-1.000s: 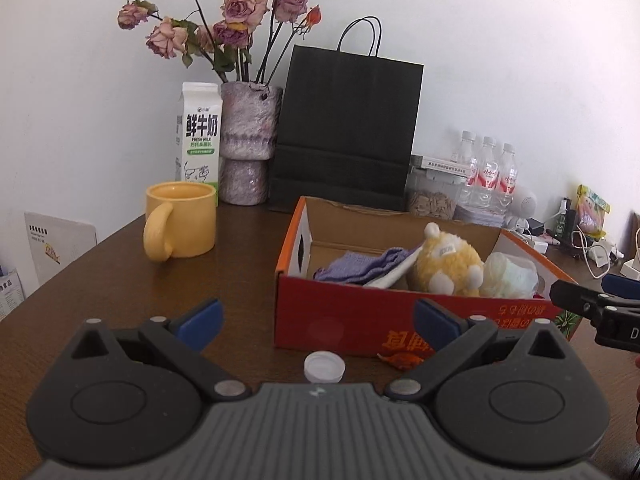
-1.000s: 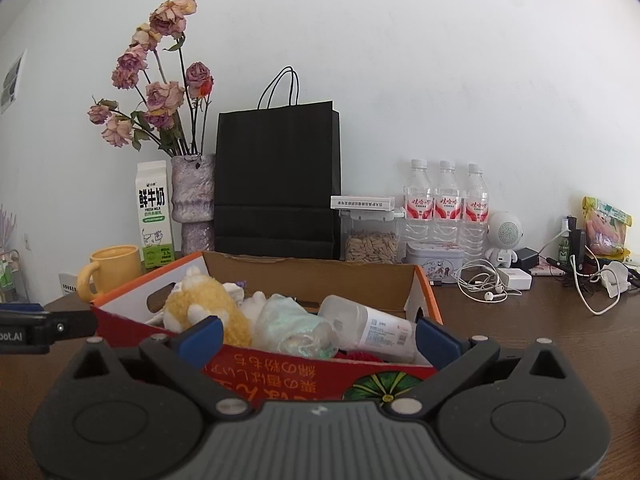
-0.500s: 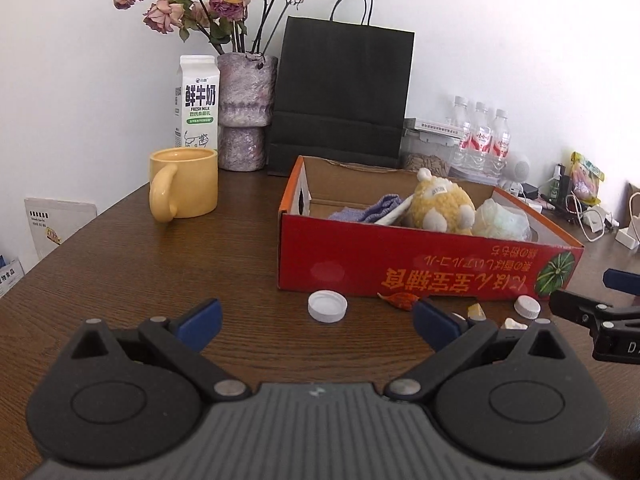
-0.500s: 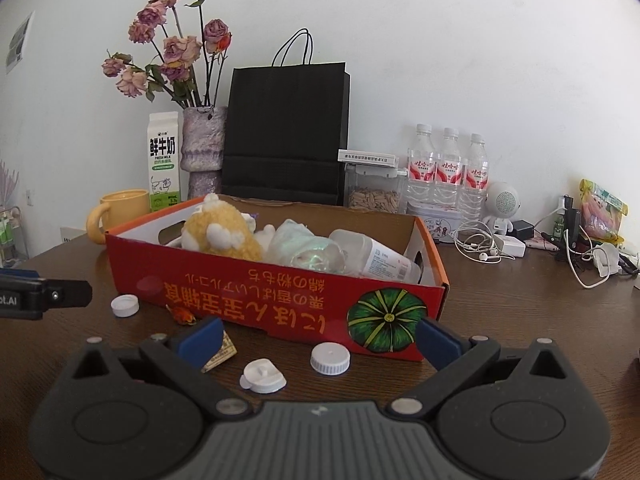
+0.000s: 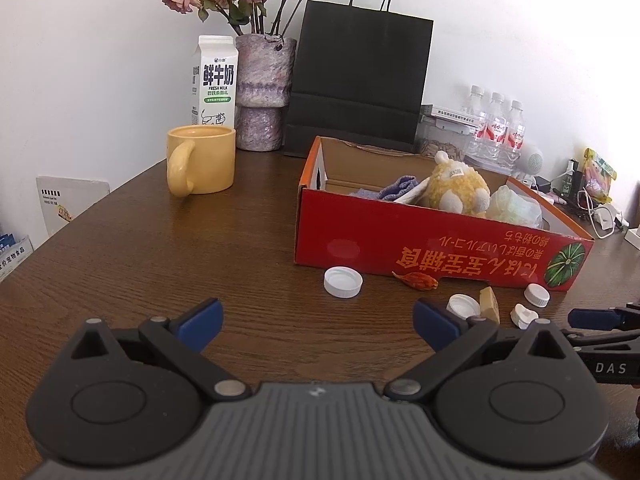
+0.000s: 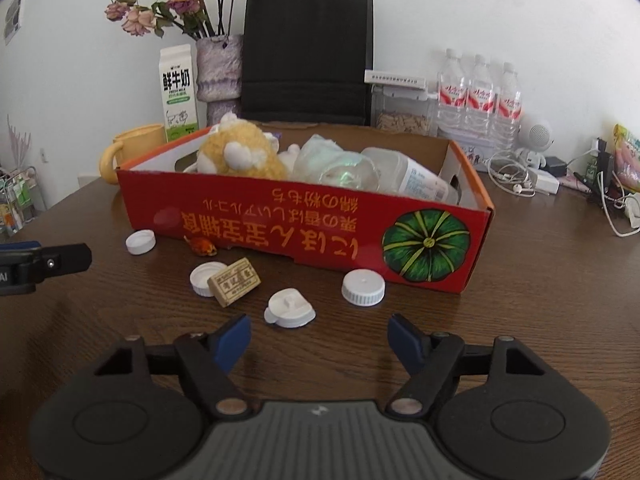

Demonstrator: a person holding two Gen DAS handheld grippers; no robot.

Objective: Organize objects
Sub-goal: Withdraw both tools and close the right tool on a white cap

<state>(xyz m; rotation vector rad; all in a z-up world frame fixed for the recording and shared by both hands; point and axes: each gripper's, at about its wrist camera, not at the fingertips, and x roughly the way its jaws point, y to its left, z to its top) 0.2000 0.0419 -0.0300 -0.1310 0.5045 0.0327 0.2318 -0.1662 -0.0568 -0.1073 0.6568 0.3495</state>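
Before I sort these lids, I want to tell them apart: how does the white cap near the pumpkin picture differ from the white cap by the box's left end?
The cap near the pumpkin lies closed top up, showing ridged sides; the cap by the left end lies open side up, showing its hollow. The pumpkin-side cap looks larger, though it is nearer the camera. Both are white, round, loose on the table in front of the red box.

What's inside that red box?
In the red box lie a yellow plush toy, a crumpled clear bag, a plastic bottle and a purple cloth. Anything beneath them is hidden.
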